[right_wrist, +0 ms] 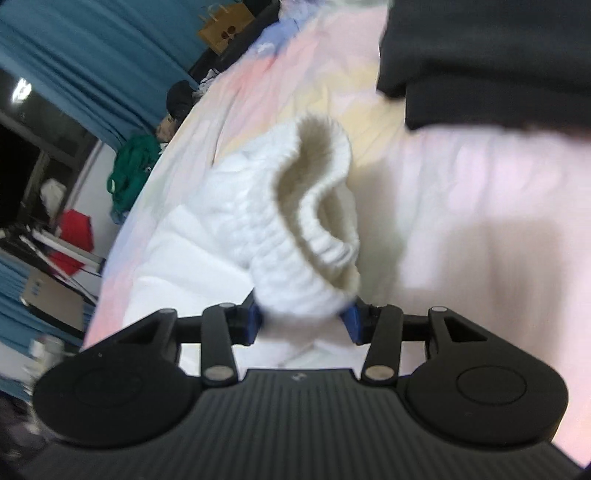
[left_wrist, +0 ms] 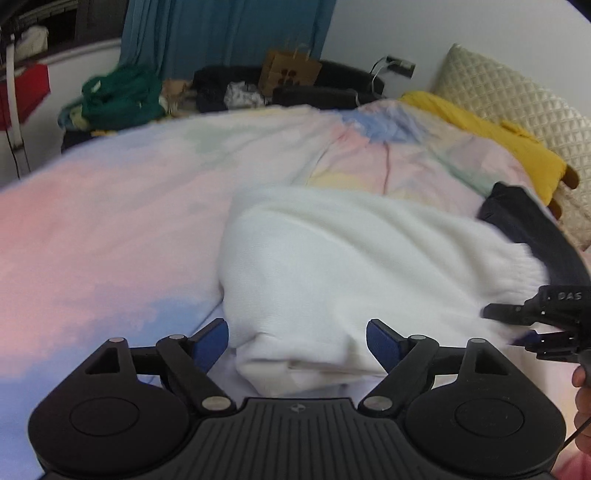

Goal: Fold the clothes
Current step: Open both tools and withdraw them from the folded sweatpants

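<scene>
A white knit sweater point(left_wrist: 351, 266) lies partly folded on a pastel bedspread point(left_wrist: 110, 221). My left gripper point(left_wrist: 297, 339) is open, its blue pads either side of the sweater's near folded edge. My right gripper point(right_wrist: 303, 325) is shut on the sweater's ribbed cuff point(right_wrist: 314, 229), which stands up in front of it with its opening showing. The right gripper also shows in the left wrist view point(left_wrist: 517, 325) at the sweater's right end. The rest of the sweater point(right_wrist: 184, 251) lies to the left in the right wrist view.
A dark garment point(left_wrist: 524, 221) lies right of the sweater and fills the top right of the right wrist view point(right_wrist: 480, 55). A yellow cloth point(left_wrist: 480, 125) and a quilted pillow point(left_wrist: 517, 99) sit at the bed's head. Green clothes point(left_wrist: 118, 96), a paper bag point(left_wrist: 288, 70) and teal curtains point(left_wrist: 221, 33) are beyond the bed.
</scene>
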`<state>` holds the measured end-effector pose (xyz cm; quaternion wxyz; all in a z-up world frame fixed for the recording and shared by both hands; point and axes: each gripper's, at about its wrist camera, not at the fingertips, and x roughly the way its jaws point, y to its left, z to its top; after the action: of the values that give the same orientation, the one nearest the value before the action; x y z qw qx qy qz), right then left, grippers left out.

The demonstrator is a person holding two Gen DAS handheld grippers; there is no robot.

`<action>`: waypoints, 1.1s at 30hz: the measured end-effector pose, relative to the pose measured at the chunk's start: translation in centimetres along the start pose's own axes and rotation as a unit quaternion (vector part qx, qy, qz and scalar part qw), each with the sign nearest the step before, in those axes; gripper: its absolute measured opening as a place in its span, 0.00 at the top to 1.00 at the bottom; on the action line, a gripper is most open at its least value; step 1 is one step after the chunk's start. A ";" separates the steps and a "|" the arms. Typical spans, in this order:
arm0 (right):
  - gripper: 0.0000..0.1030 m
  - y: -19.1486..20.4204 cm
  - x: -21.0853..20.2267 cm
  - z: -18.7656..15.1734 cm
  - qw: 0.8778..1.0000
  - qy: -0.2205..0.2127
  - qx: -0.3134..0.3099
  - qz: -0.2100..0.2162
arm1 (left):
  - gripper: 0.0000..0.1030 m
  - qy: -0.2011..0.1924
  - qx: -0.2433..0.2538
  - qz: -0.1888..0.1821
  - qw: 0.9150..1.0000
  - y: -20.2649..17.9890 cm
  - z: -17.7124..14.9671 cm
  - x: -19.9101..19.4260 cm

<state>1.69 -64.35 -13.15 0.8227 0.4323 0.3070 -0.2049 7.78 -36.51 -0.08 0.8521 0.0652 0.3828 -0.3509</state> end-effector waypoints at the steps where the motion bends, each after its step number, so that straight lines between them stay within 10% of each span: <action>1: 0.53 0.7 -1.4 -0.2 1.000 -0.005 -0.021 -0.007 | 0.18 -0.008 0.000 -0.001 1.000 -0.3 0.1 -1.7; 8: 0.53 6.7 -11.3 -2.1 0.987 -0.062 -0.146 -0.013 | 0.00 -0.082 0.044 0.016 0.996 -3.2 -0.3 -13.6; 13: 0.16 10.4 -17.5 -5.2 0.973 -0.115 -0.197 0.020 | 0.00 -0.124 0.051 0.030 0.991 -4.7 -1.9 -21.5; 18: 0.18 12.6 -20.4 -9.1 0.961 -0.144 -0.232 0.036 | 0.00 -0.158 0.045 0.043 0.986 -4.6 -4.8 -27.7; 33: 0.18 11.9 -20.0 -18.4 0.939 -0.209 -0.273 0.000 | 0.00 -0.192 0.042 0.079 0.977 -4.4 -11.7 -31.0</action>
<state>-11.70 -41.10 -0.59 0.9548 0.1387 0.1726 -0.1984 -16.39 -18.35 14.08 0.9310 0.0623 0.1911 -0.3047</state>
